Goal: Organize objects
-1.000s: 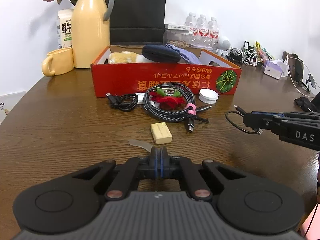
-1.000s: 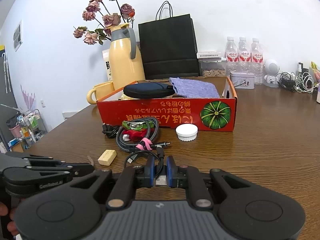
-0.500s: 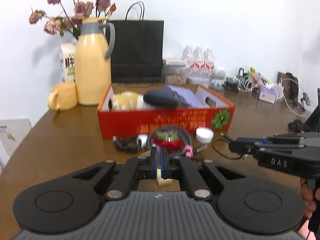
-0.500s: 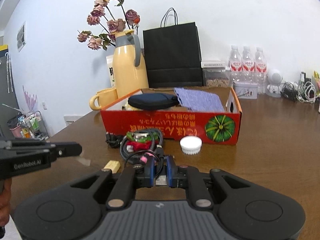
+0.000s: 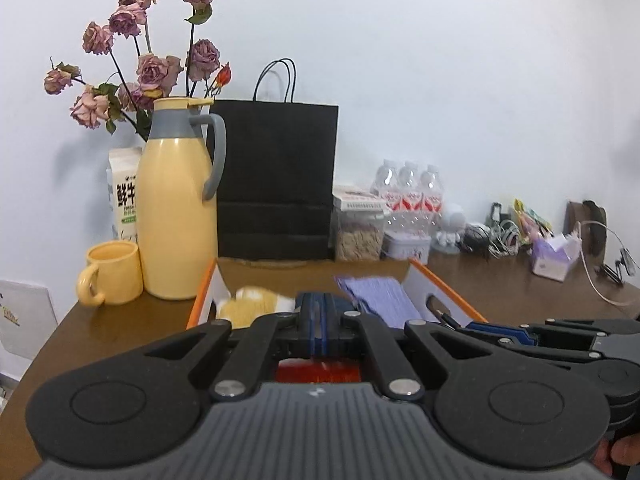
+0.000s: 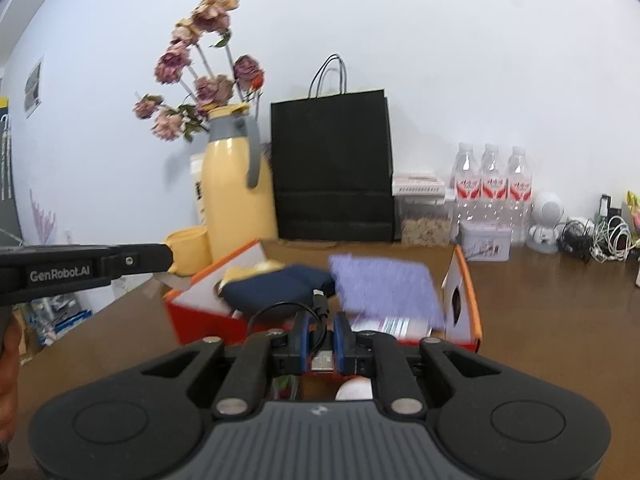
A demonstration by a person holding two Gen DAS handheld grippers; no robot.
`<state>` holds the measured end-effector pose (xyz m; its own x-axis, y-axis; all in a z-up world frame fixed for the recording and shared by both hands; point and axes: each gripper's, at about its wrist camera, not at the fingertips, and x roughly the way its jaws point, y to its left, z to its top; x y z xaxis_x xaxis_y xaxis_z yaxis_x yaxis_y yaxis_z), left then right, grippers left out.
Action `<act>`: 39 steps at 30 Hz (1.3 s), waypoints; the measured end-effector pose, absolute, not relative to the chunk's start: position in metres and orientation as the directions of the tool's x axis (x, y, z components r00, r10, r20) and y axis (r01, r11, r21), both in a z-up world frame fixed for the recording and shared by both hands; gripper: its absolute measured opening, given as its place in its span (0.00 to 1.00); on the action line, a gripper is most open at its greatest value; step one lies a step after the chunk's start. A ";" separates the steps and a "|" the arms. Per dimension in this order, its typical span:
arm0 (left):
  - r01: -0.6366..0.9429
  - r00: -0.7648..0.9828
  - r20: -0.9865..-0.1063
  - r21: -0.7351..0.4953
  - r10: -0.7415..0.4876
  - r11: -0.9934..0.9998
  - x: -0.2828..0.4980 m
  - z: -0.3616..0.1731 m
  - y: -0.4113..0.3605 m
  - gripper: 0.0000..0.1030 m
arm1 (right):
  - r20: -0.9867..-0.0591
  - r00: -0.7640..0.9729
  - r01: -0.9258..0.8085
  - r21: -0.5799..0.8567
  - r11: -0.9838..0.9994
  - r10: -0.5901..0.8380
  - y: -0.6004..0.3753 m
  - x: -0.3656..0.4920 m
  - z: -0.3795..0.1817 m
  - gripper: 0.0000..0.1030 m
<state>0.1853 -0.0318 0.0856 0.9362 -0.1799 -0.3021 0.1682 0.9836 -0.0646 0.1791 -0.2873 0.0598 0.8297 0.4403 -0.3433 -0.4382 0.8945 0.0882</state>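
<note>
Right wrist view: the right gripper is clamped on a black cable, its blue pads pinching the plug end so that the silver USB connector faces back toward the camera. From the pads the cord arcs up and to the left, then curves right to a small second plug standing roughly upright above the fingers. The loop's long axis runs left to right, across the line of the fingers. It hangs in the air over the near wall of the red box (orange along the top edges, white inside). Inside the box lie a dark blue pouch, a purple cloth to its right, and something pale yellow behind the pouch. A white round lid shows on the wooden table just under the fingers.

Left wrist view: the left gripper has its blue pads pressed together with nothing visible between them. It points at the box from the near side, and the right gripper's fingers reach in from the right edge.

Behind the box stand a yellow thermos jug, a yellow mug, a black paper bag and three water bottles.
</note>
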 end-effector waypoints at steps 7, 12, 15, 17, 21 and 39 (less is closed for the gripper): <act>0.145 0.941 -0.295 -0.097 -0.167 0.985 0.239 0.089 -0.032 0.03 | -0.337 0.849 -0.398 0.099 0.912 0.407 -0.281 0.235 0.070 0.11; 0.118 0.942 -0.300 -0.112 -0.147 0.987 0.273 0.085 -0.032 0.03 | -0.336 0.862 -0.362 0.113 0.925 0.379 -0.278 0.271 0.070 0.11; 0.104 0.939 -0.314 -0.133 -0.141 0.986 0.291 0.077 -0.029 0.03 | -0.342 0.866 -0.341 0.133 0.931 0.366 -0.281 0.287 0.061 0.11; 0.091 0.932 -0.340 -0.129 -0.130 0.988 0.302 0.071 -0.026 0.03 | -0.363 0.859 -0.334 0.137 0.933 0.361 -0.282 0.295 0.053 0.11; 0.083 0.919 -0.373 -0.128 -0.126 0.988 0.312 0.060 -0.023 0.03 | -0.387 0.850 -0.329 0.144 0.933 0.359 -0.284 0.306 0.043 0.11; -0.001 0.944 -0.327 -0.100 -0.032 0.995 0.300 0.061 -0.021 1.00 | -0.358 0.869 -0.310 0.146 0.939 0.342 -0.289 0.294 0.044 0.92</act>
